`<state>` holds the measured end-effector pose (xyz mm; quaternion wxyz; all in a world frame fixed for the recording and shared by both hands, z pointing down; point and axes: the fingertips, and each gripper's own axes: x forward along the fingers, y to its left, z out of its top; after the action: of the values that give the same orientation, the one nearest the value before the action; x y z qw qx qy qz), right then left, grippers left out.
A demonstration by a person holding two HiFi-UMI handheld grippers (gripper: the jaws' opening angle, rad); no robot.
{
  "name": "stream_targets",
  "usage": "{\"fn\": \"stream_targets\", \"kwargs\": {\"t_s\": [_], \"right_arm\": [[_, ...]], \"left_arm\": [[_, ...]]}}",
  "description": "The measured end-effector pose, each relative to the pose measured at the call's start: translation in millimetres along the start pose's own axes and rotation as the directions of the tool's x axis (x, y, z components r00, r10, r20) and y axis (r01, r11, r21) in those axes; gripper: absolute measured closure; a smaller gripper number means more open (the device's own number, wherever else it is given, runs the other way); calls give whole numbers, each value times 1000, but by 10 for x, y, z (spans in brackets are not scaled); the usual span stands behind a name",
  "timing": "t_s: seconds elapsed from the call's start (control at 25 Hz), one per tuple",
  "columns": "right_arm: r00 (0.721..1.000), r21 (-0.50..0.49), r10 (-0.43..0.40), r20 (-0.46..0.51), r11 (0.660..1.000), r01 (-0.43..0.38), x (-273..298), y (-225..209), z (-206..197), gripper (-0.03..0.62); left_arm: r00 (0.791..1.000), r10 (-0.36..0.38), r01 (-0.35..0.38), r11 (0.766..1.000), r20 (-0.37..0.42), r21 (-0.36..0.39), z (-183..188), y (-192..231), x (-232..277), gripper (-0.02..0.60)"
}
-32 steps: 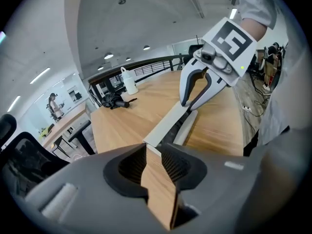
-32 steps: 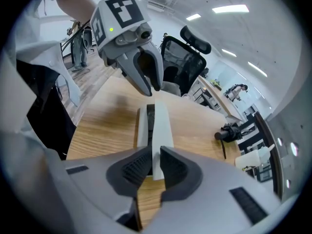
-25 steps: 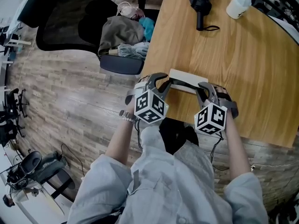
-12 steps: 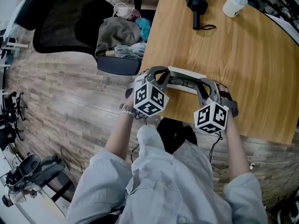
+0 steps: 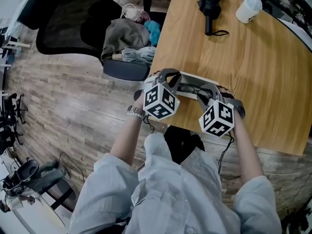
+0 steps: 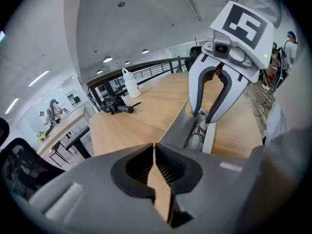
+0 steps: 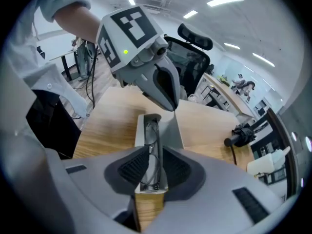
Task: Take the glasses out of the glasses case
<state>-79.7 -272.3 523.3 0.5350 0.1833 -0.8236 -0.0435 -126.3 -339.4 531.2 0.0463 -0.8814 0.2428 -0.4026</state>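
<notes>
The grey glasses case (image 5: 194, 77) lies open at the near edge of the wooden table (image 5: 263, 82), its lid (image 7: 171, 126) raised along one side. Dark-framed glasses (image 7: 152, 145) lie folded in its tray, also seen in the left gripper view (image 6: 197, 133). My left gripper (image 5: 171, 78) sits at the case's left end, jaws pressed together on the lid's edge (image 6: 180, 126). My right gripper (image 7: 152, 167) reaches down over the right end. Its jaws have just been opening and straddle the glasses, with a gap showing on each side.
A black folded umbrella (image 5: 209, 4) and a white bottle (image 5: 248, 6) lie at the far end of the table. An office chair piled with clothes (image 5: 129, 38) stands left of the table. The case rests close to the table's near edge.
The case lid has come up, so the glasses inside now show. The left gripper has shifted right along the case. The right gripper has tipped in over the case and its jaws stand wider.
</notes>
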Motion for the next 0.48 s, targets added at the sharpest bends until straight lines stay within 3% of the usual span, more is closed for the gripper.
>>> {"fn": "stream_targets", "kwargs": {"t_s": [0.16,0.48], "right_arm": [[998,-49,58,-30,997,-60,95,31,3,511],[982,-40,180,-48,983,-182,184,45,50,499]], "left_arm": [[1000,0,0,1000,0,-1,10,31,31,562],[1000,-16,16,1000,-2,-7,15,90,93,561]]}}
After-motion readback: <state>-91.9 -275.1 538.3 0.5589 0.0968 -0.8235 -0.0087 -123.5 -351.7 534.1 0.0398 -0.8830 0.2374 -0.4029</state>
